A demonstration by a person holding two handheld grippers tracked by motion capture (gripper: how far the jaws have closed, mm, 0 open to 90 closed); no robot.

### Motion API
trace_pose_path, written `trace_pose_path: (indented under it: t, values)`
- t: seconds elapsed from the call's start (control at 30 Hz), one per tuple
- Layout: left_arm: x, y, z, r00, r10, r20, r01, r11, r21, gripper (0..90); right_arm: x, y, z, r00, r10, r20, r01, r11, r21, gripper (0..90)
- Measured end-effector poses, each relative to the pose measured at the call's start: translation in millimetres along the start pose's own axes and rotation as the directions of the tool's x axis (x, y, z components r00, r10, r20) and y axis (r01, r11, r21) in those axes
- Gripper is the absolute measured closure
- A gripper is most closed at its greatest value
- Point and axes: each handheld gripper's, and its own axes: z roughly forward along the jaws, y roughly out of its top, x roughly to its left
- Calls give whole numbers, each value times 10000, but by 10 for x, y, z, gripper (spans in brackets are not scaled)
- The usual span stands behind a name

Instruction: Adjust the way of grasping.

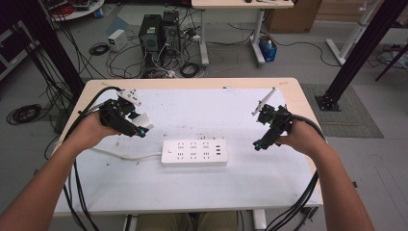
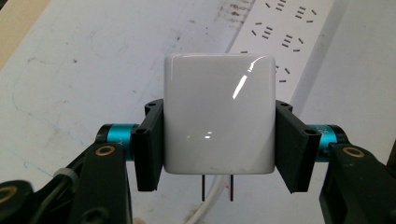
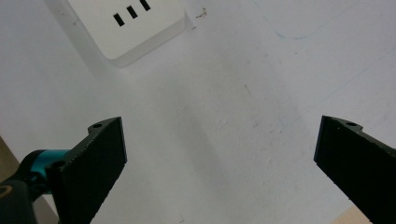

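Charger block (image 2: 218,114), white, glossy: clamped by flat sides in my left claw (image 1: 140,126), above table (image 1: 240,103) left of power strip (image 1: 194,153). Judged light, rigid, slippery; grip faces, spare prongs. My right claw (image 3: 219,163) wide open, empty, right of strip.

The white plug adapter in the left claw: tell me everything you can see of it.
The glossy white square plastic plug adapter has rounded corners and reflects the overhead light. Two dark flat metal prongs stick out of its lower edge in the left gripper view. The left claw is shut on it, one black pad pressed on each side. It is held off the white table top, left of the white power strip, touching nothing else.
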Motion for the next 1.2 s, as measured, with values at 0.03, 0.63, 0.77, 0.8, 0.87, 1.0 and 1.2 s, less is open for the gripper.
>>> trace_pose_path:
  t: [0.03,0.63,0.77,0.8,0.87,1.0,1.2]
  values:
    - [-4,18,1,10000,10,21,-10,10000,9,427,3,3,1,10000,43,30,-43,10000,-18,17]
    - [-224,612,264,9813,1802,683,-1804,9836,-27,426,72,124,96,9664,2530,-466,-2570,9570,-1346,18]
    - [-269,729,327,9676,2304,1029,-2342,9719,256,426,79,164,129,9533,2906,-823,-3001,9418,-1513,17]
    - [-281,748,342,9646,2392,1114,-2438,9694,296,427,89,170,141,9467,3036,-1077,-3180,9341,-1622,17]
    - [-319,808,384,9569,2595,1302,-2663,9632,372,427,111,174,164,9344,3246,-1470,-3469,9228,-1674,17]
    - [-392,905,456,9467,2877,1447,-2942,9554,251,426,108,158,197,8934,3845,-2323,-4292,8833,-1885,18]
    - [-499,1027,576,9328,3258,1543,-3313,9435,107,426,94,129,236,7929,4600,-3997,-5686,7942,-2141,18]
